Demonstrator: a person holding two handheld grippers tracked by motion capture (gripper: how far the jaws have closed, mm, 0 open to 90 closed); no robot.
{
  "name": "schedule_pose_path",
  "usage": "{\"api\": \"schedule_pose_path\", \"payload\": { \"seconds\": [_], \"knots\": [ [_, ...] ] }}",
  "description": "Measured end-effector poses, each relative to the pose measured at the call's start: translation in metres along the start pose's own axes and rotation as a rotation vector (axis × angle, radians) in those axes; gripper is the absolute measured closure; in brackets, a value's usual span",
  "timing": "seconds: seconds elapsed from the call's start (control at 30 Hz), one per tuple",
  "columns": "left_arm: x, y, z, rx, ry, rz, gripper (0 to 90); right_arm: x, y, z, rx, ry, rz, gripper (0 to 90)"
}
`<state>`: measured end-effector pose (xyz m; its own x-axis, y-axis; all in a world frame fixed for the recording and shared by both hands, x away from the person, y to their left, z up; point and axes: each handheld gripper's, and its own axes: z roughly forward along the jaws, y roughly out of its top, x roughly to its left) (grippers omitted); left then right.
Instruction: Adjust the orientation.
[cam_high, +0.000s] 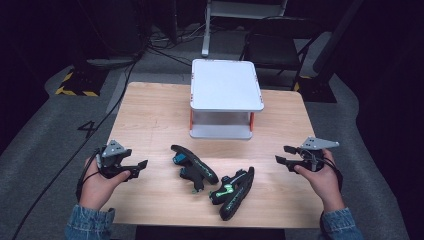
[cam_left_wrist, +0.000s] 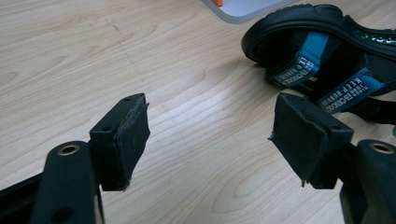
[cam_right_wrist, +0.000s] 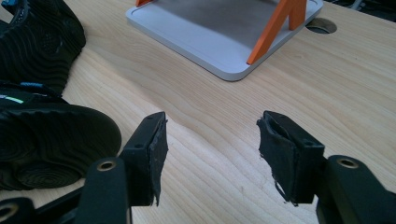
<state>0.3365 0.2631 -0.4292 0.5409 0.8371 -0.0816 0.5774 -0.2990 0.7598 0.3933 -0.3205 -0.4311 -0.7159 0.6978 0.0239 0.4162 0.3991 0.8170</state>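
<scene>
- High view: a small white two-tier shelf with orange corner posts (cam_high: 226, 87) stands at the far middle of the pale wooden table (cam_high: 150, 115). Its top tier is bare; what can be seen of the lower tier under it holds nothing.
- High view: two black strapped sandals lie on the near middle of the table, in front of the shelf. The left sandal with blue straps (cam_high: 194, 166) lies slantwise; the right sandal with bright green markings (cam_high: 234, 191) lies tipped on its side, just beside the first, and I cannot tell if they touch.
- High view: the left gripper (cam_high: 141, 167) is held in the person's left hand (cam_high: 100, 185) at the table's left edge, jaws pointing toward the sandals. The right gripper (cam_high: 283, 155) is held in the right hand (cam_high: 322, 177) at the right edge, jaws pointing inward.
- Left gripper view: the two black padded jaws stand wide apart over bare wood with nothing between them. The blue-strapped sandal lies beyond the right jaw, white lettering on its straps, and a corner of the shelf's grey base shows at the top.
- Right gripper view: the jaws are spread, empty, over the tabletop. The ribbed soles of the sandals lie at the left, near the left jaw; the shelf's lower tier, bare, sits ahead with orange posts rising from it.
</scene>
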Motion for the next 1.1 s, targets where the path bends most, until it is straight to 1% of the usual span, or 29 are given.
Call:
{"api": "schedule_pose_path", "payload": {
  "seconds": [0.07, 0.13, 0.23, 0.37, 0.4, 0.43, 0.5, 0.53, 0.57, 0.6, 0.63, 0.67, 0.7, 0.73, 0.8, 0.83, 0.87, 0.9, 0.93, 0.97, 1.03, 1.1],
  "knots": [
    [-0.002, 0.001, 0.001, -0.003, -0.005, 0.013, 27.6, -0.002, -0.001, -0.002, -0.008, -0.004, 0.013, 42.0],
    [-0.004, 0.002, 0.002, -0.006, -0.010, 0.016, 27.6, -0.003, -0.002, -0.004, -0.019, -0.014, 0.025, 42.6],
    [-0.007, 0.003, 0.003, -0.005, -0.020, 0.023, 27.7, -0.005, -0.002, -0.006, -0.039, -0.012, 0.047, 43.0],
    [-0.012, 0.005, 0.003, -0.013, -0.030, 0.029, 27.9, -0.005, -0.003, -0.005, -0.044, -0.014, 0.053, 43.3],
    [-0.014, 0.006, 0.003, -0.010, -0.032, 0.039, 27.9, -0.005, -0.003, -0.005, -0.045, -0.015, 0.049, 43.2],
    [-0.016, 0.007, 0.004, -0.013, -0.037, 0.036, 28.0, -0.004, -0.003, -0.005, -0.044, -0.015, 0.047, 43.1],
    [-0.019, 0.009, 0.006, -0.011, -0.044, 0.051, 28.1, -0.002, -0.004, -0.005, -0.040, -0.012, 0.040, 42.9],
    [-0.021, 0.010, 0.008, -0.011, -0.048, 0.067, 28.2, -0.001, -0.004, -0.005, -0.037, -0.012, 0.039, 42.7],
    [-0.025, 0.010, 0.012, -0.007, -0.060, 0.078, 28.2, -0.001, -0.004, -0.005, -0.036, -0.009, 0.040, 42.7],
    [-0.025, 0.010, 0.012, -0.007, -0.060, 0.078, 28.3, 0.000, -0.004, -0.005, -0.037, -0.007, 0.038, 42.7],
    [-0.028, 0.011, 0.017, 0.001, -0.079, 0.093, 28.3, 0.000, -0.004, -0.005, -0.037, -0.007, 0.038, 42.7],
    [-0.033, 0.012, 0.023, 0.021, -0.098, 0.120, 28.1, 0.001, -0.006, -0.004, -0.029, -0.007, 0.037, 42.5],
    [-0.037, 0.012, 0.027, 0.029, -0.111, 0.124, 28.1, 0.002, -0.006, -0.004, -0.024, -0.005, 0.040, 42.2],
    [-0.039, 0.012, 0.029, 0.034, -0.116, 0.135, 28.1, 0.002, -0.007, -0.003, -0.019, -0.005, 0.040, 42.1],
    [-0.045, 0.012, 0.034, 0.044, -0.151, 0.142, 28.0, 0.003, -0.008, -0.002, -0.012, -0.006, 0.038, 42.0],
    [-0.048, 0.012, 0.036, 0.044, -0.163, 0.142, 28.1, 0.003, -0.008, -0.002, -0.010, -0.005, 0.038, 41.8],
    [-0.051, 0.012, 0.037, 0.049, -0.176, 0.150, 28.3, 0.004, -0.008, -0.001, -0.008, -0.004, 0.038, 41.8],
    [-0.051, 0.012, 0.037, 0.049, -0.176, 0.150, 28.9, 0.004, -0.008, -0.001, -0.008, -0.004, 0.038, 41.8],
    [-0.057, 0.012, 0.039, 0.063, -0.199, 0.174, 30.0, 0.005, -0.009, 0.000, -0.002, -0.002, 0.037, 41.8],
    [-0.059, 0.012, 0.041, 0.072, -0.212, 0.188, 30.6, 0.005, -0.009, 0.001, 0.000, 0.000, 0.038, 41.8],
    [-0.065, 0.012, 0.044, 0.082, -0.233, 0.198, 32.1, 0.006, -0.010, 0.002, 0.004, 0.004, 0.038, 41.7],
    [-0.068, 0.011, 0.049, 0.093, -0.238, 0.210, 32.5, 0.006, -0.010, 0.003, 0.012, 0.006, 0.034, 41.5]
  ]
}}
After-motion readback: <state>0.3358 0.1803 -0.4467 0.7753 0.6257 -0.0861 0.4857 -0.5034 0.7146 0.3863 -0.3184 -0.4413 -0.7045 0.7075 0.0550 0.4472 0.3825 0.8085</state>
